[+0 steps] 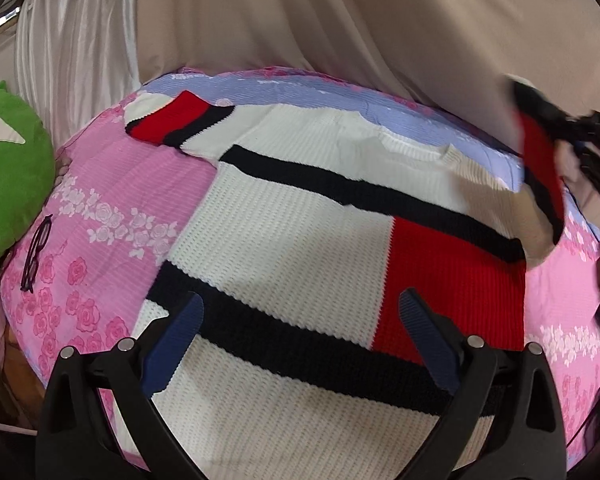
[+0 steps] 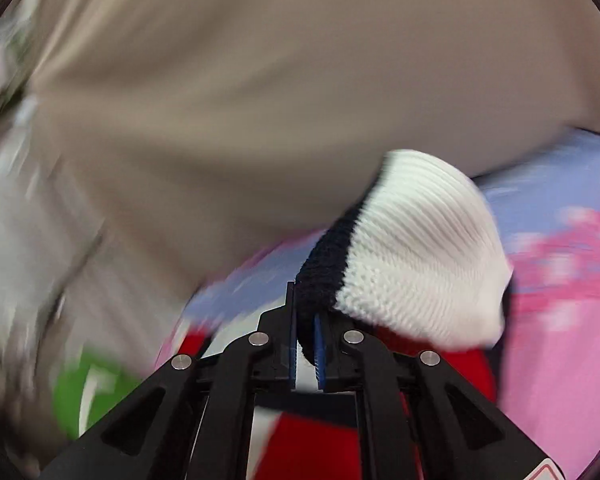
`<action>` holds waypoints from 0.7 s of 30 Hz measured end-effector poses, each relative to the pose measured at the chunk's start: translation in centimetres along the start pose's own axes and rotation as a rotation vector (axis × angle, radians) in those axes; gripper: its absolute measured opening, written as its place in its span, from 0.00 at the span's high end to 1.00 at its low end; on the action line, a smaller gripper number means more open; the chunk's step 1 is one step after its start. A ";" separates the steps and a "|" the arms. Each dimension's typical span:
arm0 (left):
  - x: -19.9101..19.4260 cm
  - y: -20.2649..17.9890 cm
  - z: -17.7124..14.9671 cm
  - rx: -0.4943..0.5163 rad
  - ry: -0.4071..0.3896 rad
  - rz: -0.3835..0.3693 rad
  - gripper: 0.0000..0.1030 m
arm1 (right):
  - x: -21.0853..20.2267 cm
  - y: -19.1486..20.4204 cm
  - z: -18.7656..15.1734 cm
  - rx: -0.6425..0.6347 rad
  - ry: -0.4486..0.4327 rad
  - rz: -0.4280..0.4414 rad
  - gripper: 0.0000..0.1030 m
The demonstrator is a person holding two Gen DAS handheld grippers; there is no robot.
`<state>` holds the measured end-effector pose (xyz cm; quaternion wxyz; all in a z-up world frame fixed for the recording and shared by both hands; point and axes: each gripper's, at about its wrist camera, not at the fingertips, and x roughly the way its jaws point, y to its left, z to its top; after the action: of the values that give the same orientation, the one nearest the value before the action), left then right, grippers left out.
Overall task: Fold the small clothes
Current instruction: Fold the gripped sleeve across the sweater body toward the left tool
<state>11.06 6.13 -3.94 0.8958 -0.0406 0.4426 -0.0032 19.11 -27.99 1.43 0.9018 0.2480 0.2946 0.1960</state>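
A white knit sweater (image 1: 284, 240) with navy stripes and red blocks lies flat on the pink floral bedsheet (image 1: 100, 216). My left gripper (image 1: 300, 312) is open and hovers over the sweater's lower body, touching nothing. My right gripper (image 2: 305, 320) is shut on the sweater's right sleeve cuff (image 2: 412, 256), white with a navy band, and holds it lifted. In the left wrist view the right gripper (image 1: 580, 136) shows at the far right with the raised sleeve (image 1: 540, 184). The left sleeve (image 1: 172, 124) lies spread at the upper left.
A green plush cushion (image 1: 12, 172) sits at the left edge. Dark-framed glasses (image 1: 36, 252) lie on the sheet beside it. Beige curtains (image 1: 340, 32) hang behind the bed. A blue sheet band (image 1: 300, 88) runs along the far edge.
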 end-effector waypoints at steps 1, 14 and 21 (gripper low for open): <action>0.2 0.5 0.4 -0.013 0.003 -0.008 0.06 | 2.1 2.0 -1.2 -0.055 0.047 -0.004 0.88; 12.6 1.1 7.4 -0.222 0.146 -0.153 0.05 | -0.1 -8.2 -12.4 0.413 0.148 -0.261 0.66; 16.5 3.1 7.9 -0.432 0.147 -0.107 0.12 | 1.6 -12.5 -12.1 0.620 0.053 -0.212 0.57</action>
<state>27.26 9.10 -12.48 0.8302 -0.2546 0.4941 0.0413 15.29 -33.15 -14.81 0.7907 0.4735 0.3879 0.0086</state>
